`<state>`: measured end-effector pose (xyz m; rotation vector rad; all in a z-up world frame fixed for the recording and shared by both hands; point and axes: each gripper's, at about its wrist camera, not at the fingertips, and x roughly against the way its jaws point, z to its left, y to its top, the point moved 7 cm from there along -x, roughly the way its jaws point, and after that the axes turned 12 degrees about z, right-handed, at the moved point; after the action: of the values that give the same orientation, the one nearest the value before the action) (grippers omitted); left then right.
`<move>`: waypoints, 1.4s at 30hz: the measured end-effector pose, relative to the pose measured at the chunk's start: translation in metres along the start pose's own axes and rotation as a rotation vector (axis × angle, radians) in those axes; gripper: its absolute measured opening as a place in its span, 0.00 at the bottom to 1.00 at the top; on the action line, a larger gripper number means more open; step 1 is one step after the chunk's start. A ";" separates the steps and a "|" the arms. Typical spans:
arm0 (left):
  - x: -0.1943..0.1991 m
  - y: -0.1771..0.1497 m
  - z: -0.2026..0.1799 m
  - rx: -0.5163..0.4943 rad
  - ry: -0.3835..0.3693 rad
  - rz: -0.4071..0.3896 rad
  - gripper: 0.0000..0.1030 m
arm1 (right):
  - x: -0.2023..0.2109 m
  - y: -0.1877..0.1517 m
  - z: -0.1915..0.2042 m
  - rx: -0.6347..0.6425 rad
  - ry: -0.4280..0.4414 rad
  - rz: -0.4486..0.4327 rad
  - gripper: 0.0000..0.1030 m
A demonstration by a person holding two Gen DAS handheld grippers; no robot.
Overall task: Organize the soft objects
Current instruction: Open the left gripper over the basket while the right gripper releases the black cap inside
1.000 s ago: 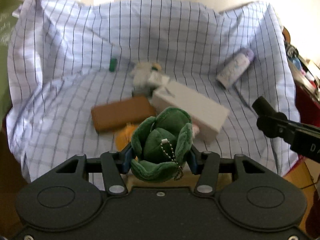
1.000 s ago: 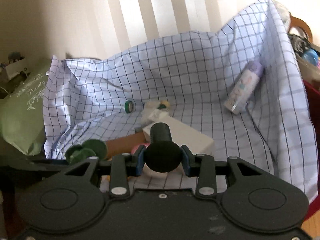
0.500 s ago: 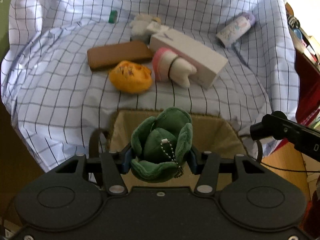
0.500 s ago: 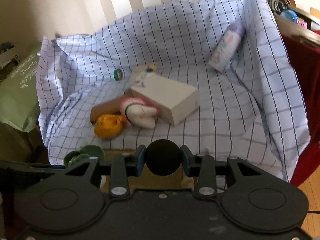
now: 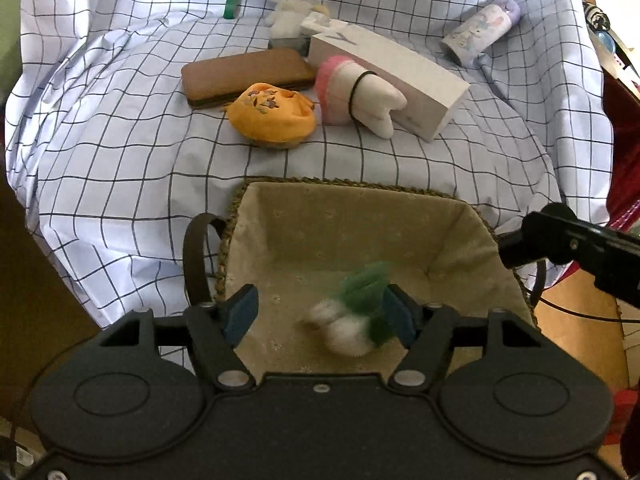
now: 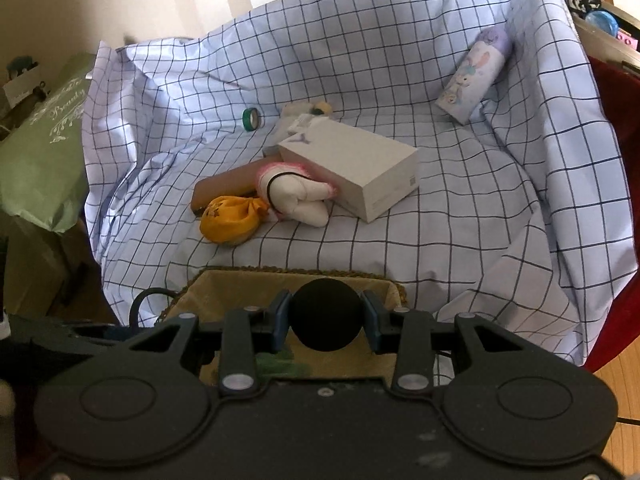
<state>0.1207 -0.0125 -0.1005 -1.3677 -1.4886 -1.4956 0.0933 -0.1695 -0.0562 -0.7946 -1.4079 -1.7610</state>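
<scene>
My left gripper (image 5: 320, 314) hangs over a fabric-lined woven basket (image 5: 340, 184), and its jaws are opening. A green and white plush (image 5: 356, 312), blurred, drops between the pads into the basket and is free of them. My right gripper (image 6: 325, 320) is shut on a black cylinder (image 6: 325, 320) above the basket's far rim (image 6: 296, 271). An orange pouch (image 5: 272, 116) and a pink-and-white tooth plush (image 5: 360, 92) lie on the checked sheet beyond the basket. A small pale plush (image 5: 288, 20) sits further back.
On the sheet lie a brown case (image 5: 244, 72), a white box (image 5: 400, 64), a green tape roll (image 5: 233, 5) and a lilac bottle (image 5: 480, 30). The basket's dark handle (image 5: 196, 256) stands at its left. A green bag (image 6: 44, 148) sits left of the sheet.
Both grippers came down toward the basket. The left jaws have spread and let go of the green plush, which falls into the basket. The right grip is unchanged.
</scene>
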 end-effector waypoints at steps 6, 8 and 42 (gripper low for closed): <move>-0.002 0.001 0.003 0.013 0.003 0.005 0.62 | -0.001 -0.002 0.002 0.019 0.002 0.014 0.36; -0.003 0.001 0.003 0.013 0.002 0.007 0.62 | -0.001 -0.003 0.002 0.021 0.002 0.016 0.36; -0.004 0.006 0.003 0.014 -0.003 0.023 0.63 | -0.015 0.003 -0.005 -0.028 -0.009 0.040 0.55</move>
<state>0.1285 -0.0118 -0.1030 -1.3748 -1.4782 -1.4669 0.1036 -0.1726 -0.0683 -0.8408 -1.3670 -1.7517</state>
